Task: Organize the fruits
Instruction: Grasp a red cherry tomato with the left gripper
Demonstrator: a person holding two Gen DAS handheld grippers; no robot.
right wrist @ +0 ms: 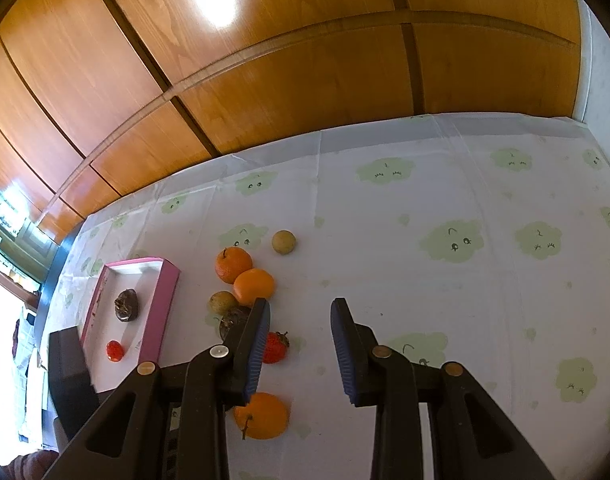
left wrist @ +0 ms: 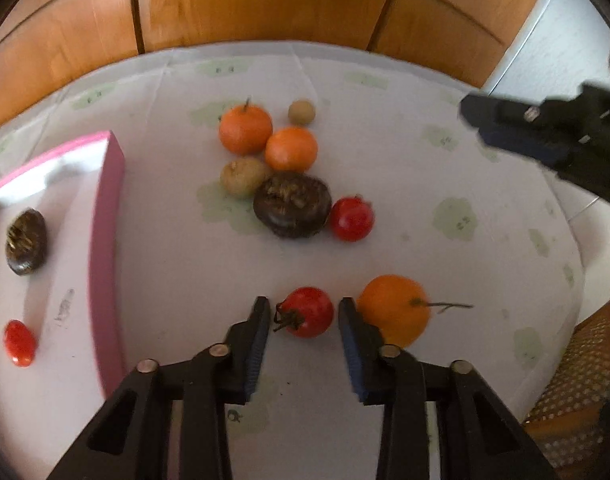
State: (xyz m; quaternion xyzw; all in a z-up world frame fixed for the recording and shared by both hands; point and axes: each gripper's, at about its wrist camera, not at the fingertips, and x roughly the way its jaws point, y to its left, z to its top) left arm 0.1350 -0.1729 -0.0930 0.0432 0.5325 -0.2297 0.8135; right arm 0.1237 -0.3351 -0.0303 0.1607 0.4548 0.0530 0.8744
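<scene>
My left gripper point(left wrist: 304, 308) is open, its fingertips on either side of a red tomato point(left wrist: 307, 312) on the table. An orange with a stem point(left wrist: 393, 310) lies just right of it. Further off lie two oranges point(left wrist: 246, 128) point(left wrist: 291, 149), a dark brown fruit point(left wrist: 292, 205), a second tomato point(left wrist: 352, 219) and two small tan fruits point(left wrist: 243, 177) point(left wrist: 301, 112). The pink box point(left wrist: 105, 216) on the left holds a dark fruit point(left wrist: 26, 242) and a tomato point(left wrist: 20, 343). My right gripper point(right wrist: 300, 308) is open and empty above the table; it also shows in the left wrist view point(left wrist: 553, 140).
A white tablecloth with green cloud prints point(right wrist: 453, 240) covers the table. Wooden cabinet doors point(right wrist: 265, 60) stand behind it. A dotted fabric point(left wrist: 573, 392) shows at the lower right. A dark object point(right wrist: 69, 376) sits beside the box.
</scene>
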